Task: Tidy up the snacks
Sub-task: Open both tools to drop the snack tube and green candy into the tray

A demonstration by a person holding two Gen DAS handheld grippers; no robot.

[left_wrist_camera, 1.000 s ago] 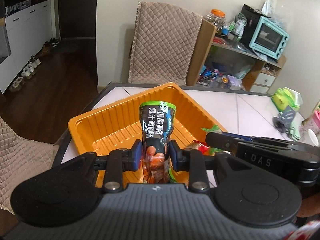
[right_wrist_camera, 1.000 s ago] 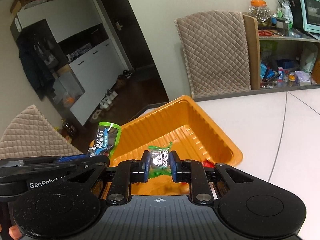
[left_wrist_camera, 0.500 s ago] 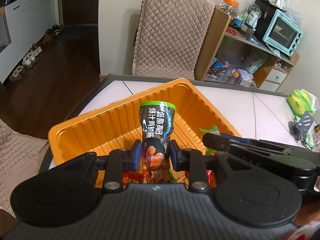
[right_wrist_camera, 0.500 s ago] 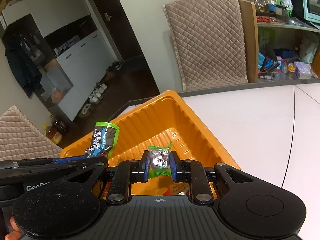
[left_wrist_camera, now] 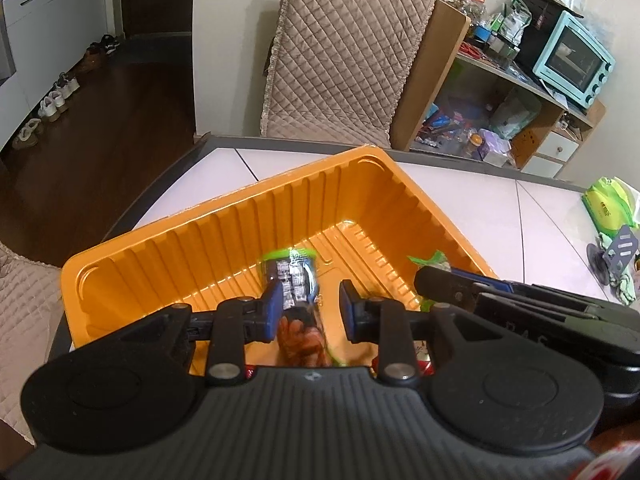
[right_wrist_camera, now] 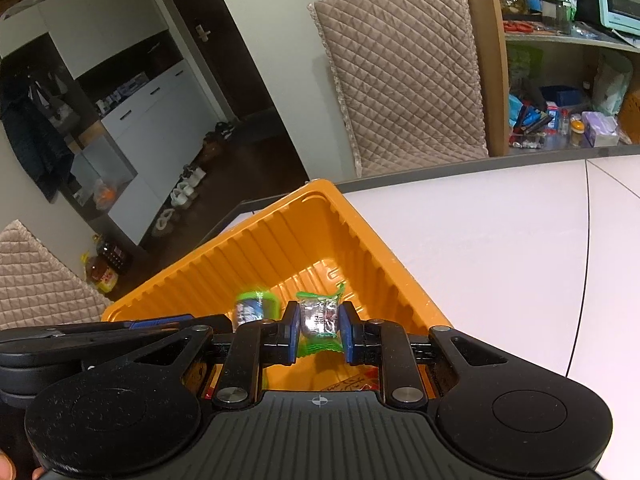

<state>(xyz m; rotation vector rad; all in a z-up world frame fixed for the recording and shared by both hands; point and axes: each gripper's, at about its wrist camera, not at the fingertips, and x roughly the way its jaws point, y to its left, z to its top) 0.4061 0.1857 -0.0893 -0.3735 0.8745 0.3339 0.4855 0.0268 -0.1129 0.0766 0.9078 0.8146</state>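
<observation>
Stood with the left gripper (left_wrist_camera: 310, 300) fingers parted over the orange tray (left_wrist_camera: 180, 248), the green-topped snack pouch (left_wrist_camera: 294, 280) blurred and loose between them, against one finger and clear of the other. Pinched the small candy packet (right_wrist_camera: 319, 314) tight in the narrow fingers of the right gripper (right_wrist_camera: 319, 320), low inside the tray beside that pouch. Lay near a corner of the white worktop (left_wrist_camera: 500, 220), the tray.

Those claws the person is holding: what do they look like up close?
Both are matte black plastic. Each has a ribbed centre plate with a small crosshair mark, two round discs at the sides, and silver pivot pins. The left claw and right claw have blue pads on their fingertips. White lettering shows on the sides of their bodies.
</observation>
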